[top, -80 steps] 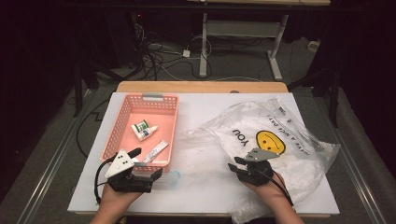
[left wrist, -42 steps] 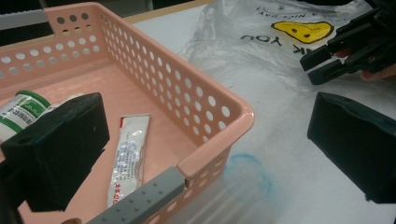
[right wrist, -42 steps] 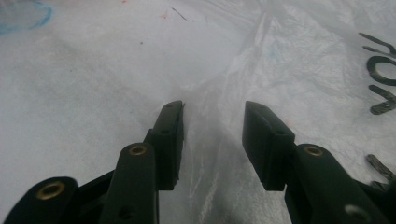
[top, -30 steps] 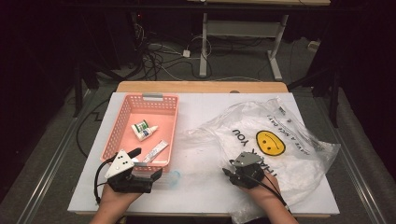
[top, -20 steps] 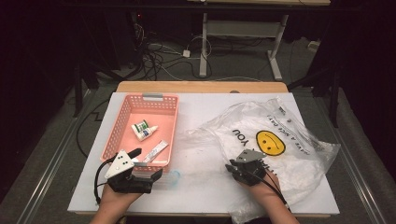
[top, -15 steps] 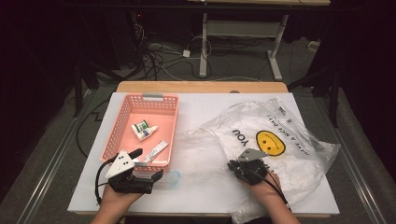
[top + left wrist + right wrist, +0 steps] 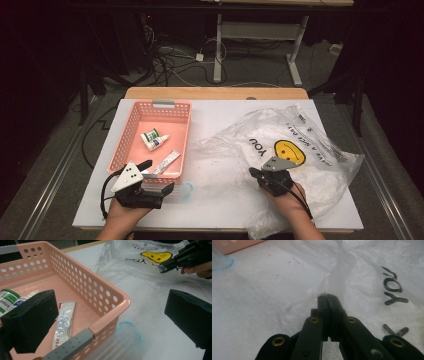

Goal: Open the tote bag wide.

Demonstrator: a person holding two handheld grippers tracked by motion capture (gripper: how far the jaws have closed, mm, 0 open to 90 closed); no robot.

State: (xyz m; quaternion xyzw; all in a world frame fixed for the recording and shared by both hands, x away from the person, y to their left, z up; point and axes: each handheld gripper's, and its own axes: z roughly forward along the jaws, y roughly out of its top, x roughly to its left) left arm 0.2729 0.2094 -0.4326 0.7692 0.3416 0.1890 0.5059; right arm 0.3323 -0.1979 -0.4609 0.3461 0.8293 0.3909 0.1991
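The right hand-held gripper (image 7: 328, 297) had just closed its black jaws on a pinched fold of the clear plastic bag (image 7: 342, 270), which lay crumpled across the white worktop (image 7: 249, 297). Black lettering reading "YOU" ran along the bag at right; a blue ring mark (image 7: 223, 263) showed at upper left.

I am working in what looks like a lab or recording room, not a home. My table (image 7: 220, 107) is a plain white board on a wooden top, lit brightly while everything around it stays dark. Behind it, loose cables (image 7: 175, 60) and a power plug (image 7: 199, 56) sprawl over a grey carpeted floor (image 7: 260, 67). A second table's white metal frame (image 7: 260, 35) stands farther back. Metal rails (image 7: 55, 175) run along the floor on both sides of my table.
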